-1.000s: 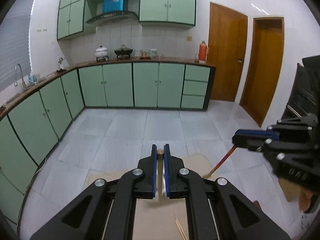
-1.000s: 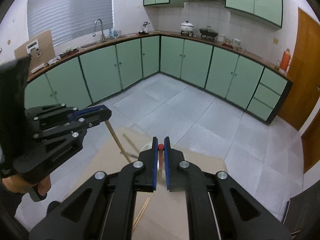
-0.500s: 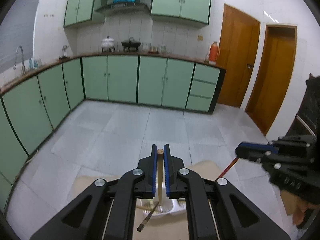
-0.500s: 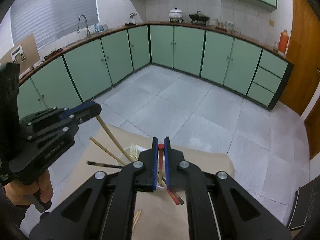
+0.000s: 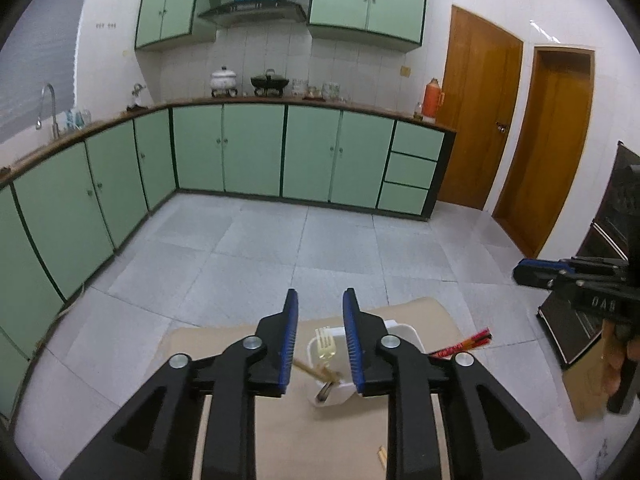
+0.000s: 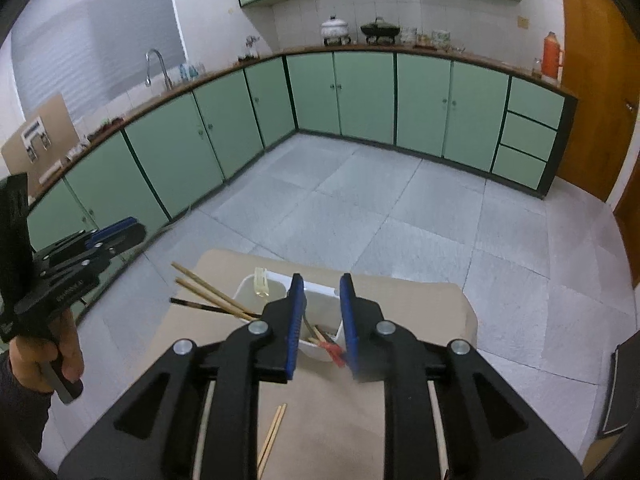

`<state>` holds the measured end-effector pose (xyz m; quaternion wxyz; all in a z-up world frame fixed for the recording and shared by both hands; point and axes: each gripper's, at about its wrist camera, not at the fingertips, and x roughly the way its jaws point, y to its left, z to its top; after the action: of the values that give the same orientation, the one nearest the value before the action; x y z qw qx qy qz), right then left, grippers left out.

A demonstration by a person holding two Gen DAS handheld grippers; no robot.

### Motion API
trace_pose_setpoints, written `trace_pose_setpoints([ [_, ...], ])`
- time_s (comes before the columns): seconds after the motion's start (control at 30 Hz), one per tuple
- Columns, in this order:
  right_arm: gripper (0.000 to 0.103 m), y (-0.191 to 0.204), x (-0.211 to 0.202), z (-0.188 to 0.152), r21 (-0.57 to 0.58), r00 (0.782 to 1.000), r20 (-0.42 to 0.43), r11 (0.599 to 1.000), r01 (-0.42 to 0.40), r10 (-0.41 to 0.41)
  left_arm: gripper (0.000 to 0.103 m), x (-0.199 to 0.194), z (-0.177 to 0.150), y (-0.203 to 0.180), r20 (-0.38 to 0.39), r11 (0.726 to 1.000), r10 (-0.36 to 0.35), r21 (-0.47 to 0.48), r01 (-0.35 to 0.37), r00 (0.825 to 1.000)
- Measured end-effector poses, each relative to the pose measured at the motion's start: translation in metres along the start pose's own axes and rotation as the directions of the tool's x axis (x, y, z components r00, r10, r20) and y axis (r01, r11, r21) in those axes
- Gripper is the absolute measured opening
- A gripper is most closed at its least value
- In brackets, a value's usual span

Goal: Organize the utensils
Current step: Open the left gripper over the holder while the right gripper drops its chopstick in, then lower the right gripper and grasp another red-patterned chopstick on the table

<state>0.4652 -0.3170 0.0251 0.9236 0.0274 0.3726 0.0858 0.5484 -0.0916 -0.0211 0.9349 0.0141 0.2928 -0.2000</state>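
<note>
A white utensil holder (image 5: 404, 332) (image 6: 248, 284) stands on the tan table (image 5: 200, 344). It holds a pale fork (image 5: 325, 346) (image 6: 262, 282), wooden chopsticks (image 6: 208, 292), a dark chopstick (image 6: 196, 305) and red chopsticks (image 5: 464, 345) (image 6: 332, 350). My left gripper (image 5: 319, 296) hovers just over the holder; its jaws are opening with nothing pressed between them, and a wooden chopstick (image 5: 306, 370) leans in the holder below. My right gripper (image 6: 321, 280) hangs above the holder's other side, jaws also opening and free of any utensil.
A loose pair of wooden chopsticks (image 6: 272, 436) lies on the table near me. A person's hands (image 6: 60, 360) (image 5: 612, 360) hold the gripper handles. A cardboard box (image 5: 584, 392) and a dark appliance (image 5: 616, 240) stand to the right. Tiled floor lies beyond the table's far edge.
Both grippers sank toward the holder. Their jaws parted: the left let go of its wooden chopstick and the right its red one, and both sticks now rest in the holder.
</note>
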Motion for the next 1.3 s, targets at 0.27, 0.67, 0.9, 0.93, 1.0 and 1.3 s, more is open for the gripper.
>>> trace_pose_setpoints([
  [0.27, 0.026, 0.005, -0.06, -0.126, -0.021, 0.992, 0.123, 1.0, 0.004, -0.001, 0.063, -0.077, -0.088, 0.007, 0.034, 0.999, 0.04, 0.021, -0.04, 0.999],
  [0.67, 0.028, 0.089, -0.011, -0.397, -0.107, 0.999, -0.013, 0.994, 0.03, -0.031, 0.07, -0.128, -0.284, 0.002, 0.001, 0.985, 0.115, -0.128, -0.114, 0.993],
  [0.9, 0.028, 0.113, 0.006, -0.411, -0.146, 0.999, -0.014, 0.989, 0.034, -0.036, 0.071, -0.141, -0.303, -0.001, 0.004, 0.98, 0.116, -0.164, -0.114, 0.993],
  [0.93, 0.028, 0.114, 0.007, -0.411, -0.148, 0.999, -0.007, 0.988, 0.041, -0.043, 0.071, -0.14, -0.304, -0.001, -0.001, 0.98, 0.111, -0.167, -0.11, 0.994],
  [1.0, 0.026, 0.113, 0.009, -0.409, -0.137, 0.999, -0.003, 0.989, 0.046, -0.047, 0.071, -0.139, -0.307, -0.001, -0.01, 0.979, 0.107, -0.171, -0.107, 0.994],
  [1.3, 0.028, 0.11, 0.017, -0.405, -0.142, 0.999, 0.013, 0.989, 0.042, -0.04, 0.071, -0.136, -0.312, -0.001, -0.029, 0.981, 0.099, -0.162, -0.102, 0.995],
])
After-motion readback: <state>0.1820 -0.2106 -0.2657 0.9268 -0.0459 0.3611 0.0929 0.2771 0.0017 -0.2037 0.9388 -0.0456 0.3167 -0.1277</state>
